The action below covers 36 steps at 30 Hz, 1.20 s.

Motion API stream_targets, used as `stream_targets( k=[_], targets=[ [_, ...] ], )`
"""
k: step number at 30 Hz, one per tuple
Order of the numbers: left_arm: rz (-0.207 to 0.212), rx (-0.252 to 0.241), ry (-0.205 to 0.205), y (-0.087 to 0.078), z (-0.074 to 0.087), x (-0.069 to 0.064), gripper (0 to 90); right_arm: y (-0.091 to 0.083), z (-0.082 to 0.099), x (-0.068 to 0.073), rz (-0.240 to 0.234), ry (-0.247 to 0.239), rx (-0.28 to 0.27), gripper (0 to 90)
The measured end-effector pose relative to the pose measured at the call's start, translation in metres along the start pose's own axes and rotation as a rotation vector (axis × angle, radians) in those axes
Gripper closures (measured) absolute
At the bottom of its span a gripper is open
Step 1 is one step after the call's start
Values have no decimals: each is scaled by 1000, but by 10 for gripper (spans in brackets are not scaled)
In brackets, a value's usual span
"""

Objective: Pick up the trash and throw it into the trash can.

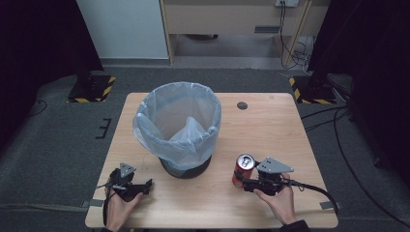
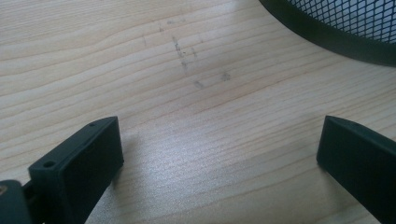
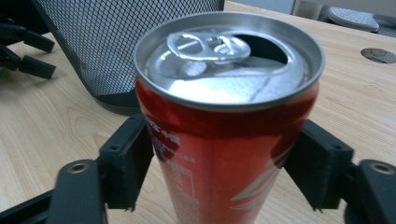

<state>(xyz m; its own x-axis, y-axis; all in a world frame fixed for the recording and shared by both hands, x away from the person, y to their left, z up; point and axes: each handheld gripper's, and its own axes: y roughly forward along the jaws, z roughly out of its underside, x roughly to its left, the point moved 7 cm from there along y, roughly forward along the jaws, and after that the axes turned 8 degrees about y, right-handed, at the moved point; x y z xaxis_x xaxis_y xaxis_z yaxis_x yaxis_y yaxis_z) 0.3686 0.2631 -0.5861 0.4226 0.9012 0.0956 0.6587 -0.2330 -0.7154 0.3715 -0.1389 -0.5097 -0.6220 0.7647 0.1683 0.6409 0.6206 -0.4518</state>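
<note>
Pale wood table point(image 1: 270, 125) on grey carpet, right gripper point(image 1: 241, 181) clamping red can point(image 1: 243, 168), left gripper point(image 1: 145, 185) spread wide, empty.

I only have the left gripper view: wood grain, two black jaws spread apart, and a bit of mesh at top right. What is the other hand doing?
Observer: The right gripper has its jaws closed on the sides of a red can, which stands upright on the table.
Operator: Is the can sealed?
Observer: No. The right gripper view shows the tab pushed in and the mouth open.
Operator: And that mesh I see?
Observer: It is a black mesh bin at the table's middle, lined with a pale blue plastic bag folded over its rim.
Operator: Anything inside it?
Observer: In the high view, just the bag's own folds; the very bottom is hidden.
</note>
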Motion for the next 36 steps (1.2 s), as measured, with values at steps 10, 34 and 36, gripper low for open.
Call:
stream_targets(
  k=[10, 34, 36],
  targets=[
    [0, 0, 0, 0, 0, 0, 0, 1, -1, 0, 2, -2, -11, 335],
    [1, 0, 0, 0, 0, 0, 0, -41, -46, -4, -54, 110, -263, 335],
    [0, 0, 0, 0, 0, 0, 0, -46, -51, -6, -53, 120, -285, 335]
  ],
)
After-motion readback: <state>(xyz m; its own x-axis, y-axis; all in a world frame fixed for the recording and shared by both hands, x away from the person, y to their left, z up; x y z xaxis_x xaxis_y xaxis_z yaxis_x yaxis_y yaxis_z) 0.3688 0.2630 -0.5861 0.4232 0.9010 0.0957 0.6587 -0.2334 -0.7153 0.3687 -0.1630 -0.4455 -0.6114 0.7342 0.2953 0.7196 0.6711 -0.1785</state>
